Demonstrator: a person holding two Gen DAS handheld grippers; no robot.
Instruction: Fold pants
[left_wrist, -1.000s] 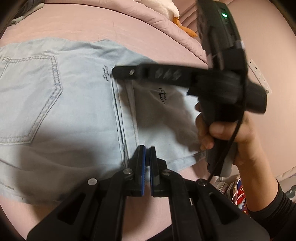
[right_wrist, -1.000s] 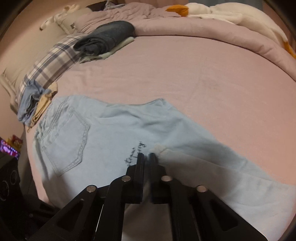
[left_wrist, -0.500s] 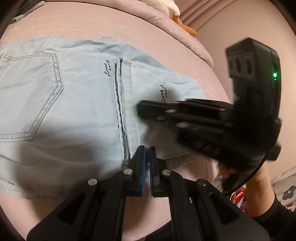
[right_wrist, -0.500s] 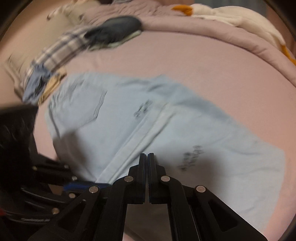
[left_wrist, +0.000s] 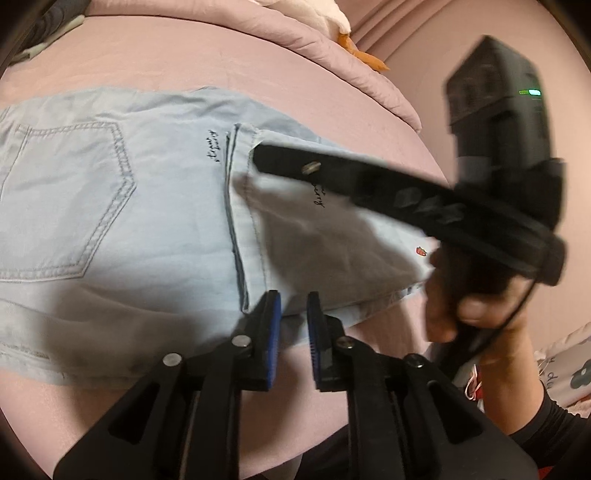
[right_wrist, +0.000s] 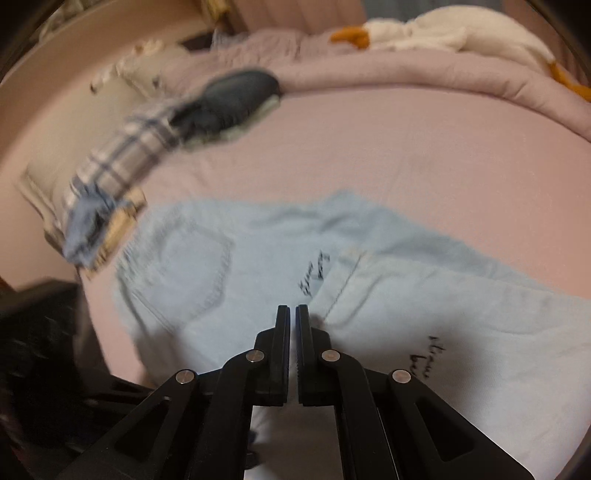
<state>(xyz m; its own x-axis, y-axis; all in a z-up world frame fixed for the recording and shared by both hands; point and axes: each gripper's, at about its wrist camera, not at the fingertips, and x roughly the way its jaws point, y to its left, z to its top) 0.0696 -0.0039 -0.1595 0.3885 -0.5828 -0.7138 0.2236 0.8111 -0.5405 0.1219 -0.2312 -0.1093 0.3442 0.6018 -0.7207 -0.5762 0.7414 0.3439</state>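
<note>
Light blue denim pants (left_wrist: 147, 221) lie on the pink bed with the legs folded back over the seat; a back pocket shows at the left. My left gripper (left_wrist: 293, 310) hovers at the near edge of the folded leg. Its jaws are opening, a narrow gap shows between the blue pads, and they do not press the cloth. My right gripper (left_wrist: 259, 156), held by a hand (left_wrist: 454, 295), reaches in from the right above the folded leg. In the right wrist view the right gripper (right_wrist: 292, 312) is shut and empty over the pants (right_wrist: 258, 266), near the leg hem.
At the bed's far left, folded clothes are lined up: a dark bundle (right_wrist: 229, 99), plaid cloth (right_wrist: 122, 155) and blue pieces. A rolled pink quilt (right_wrist: 406, 70) and a white and orange plush toy (right_wrist: 424, 33) lie along the far side. Bare sheet (right_wrist: 369, 147) lies beyond the pants.
My left jaws have parted from shut. The right gripper swung down across the folded leg and back up toward its hem. The pants lie as before.
</note>
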